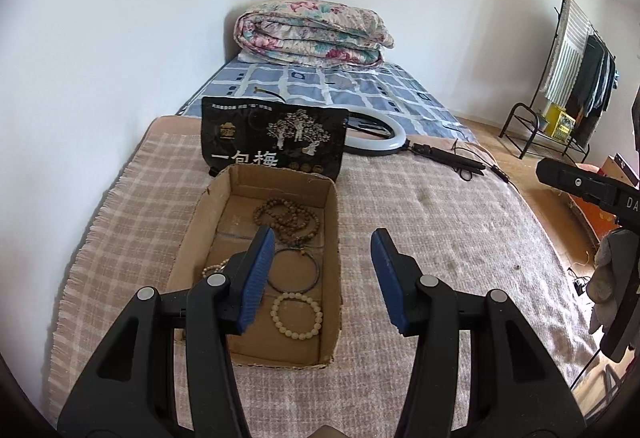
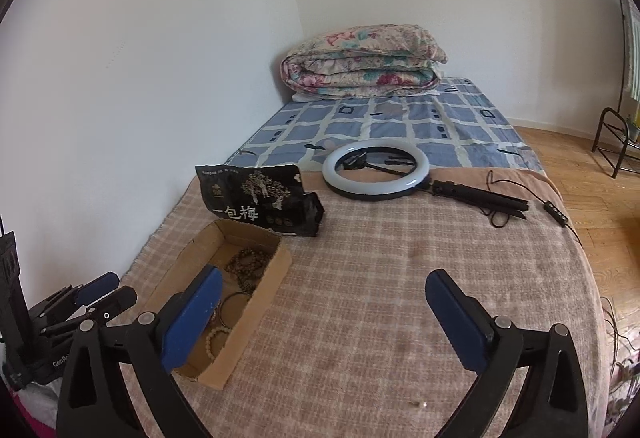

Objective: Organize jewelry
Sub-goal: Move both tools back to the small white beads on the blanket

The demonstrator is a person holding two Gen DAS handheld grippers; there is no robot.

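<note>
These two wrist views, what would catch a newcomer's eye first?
The open cardboard box on the checked blanket, holding a brown bead necklace, a thin bangle and a cream bead bracelet. Behind it stands a black snack bag; a ring light lies farther back.

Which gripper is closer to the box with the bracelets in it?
Left. The left gripper hovers right over the cardboard box, jaws apart. The right gripper hangs beside it, over the blanket.
</note>
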